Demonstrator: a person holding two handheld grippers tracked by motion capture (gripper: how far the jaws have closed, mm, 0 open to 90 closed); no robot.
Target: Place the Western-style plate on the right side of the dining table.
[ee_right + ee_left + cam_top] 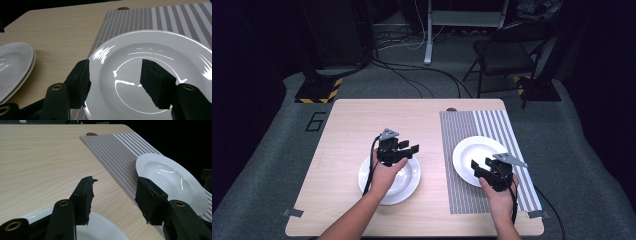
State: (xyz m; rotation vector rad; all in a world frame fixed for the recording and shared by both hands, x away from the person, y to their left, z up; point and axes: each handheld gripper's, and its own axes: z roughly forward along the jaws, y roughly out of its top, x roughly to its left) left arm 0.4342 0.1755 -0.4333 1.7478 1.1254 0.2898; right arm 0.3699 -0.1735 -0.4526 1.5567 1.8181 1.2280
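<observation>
Plates: 1 white plate (477, 157) lies on the striped placemat (462, 130), under the right gripper (484, 169), jaws spread. 2 stacked plates (404, 187) sit under the left gripper (408, 149), also spread. Floor marking (315, 121) reads 6.

White plates (389, 178), grey-striped placemat (462, 150), black claws (404, 148)

Dim room, grey carpet floor (272, 150), black folding chair (504, 50) behind, white stand leg (429, 35), cables (412, 75) trailing
</observation>
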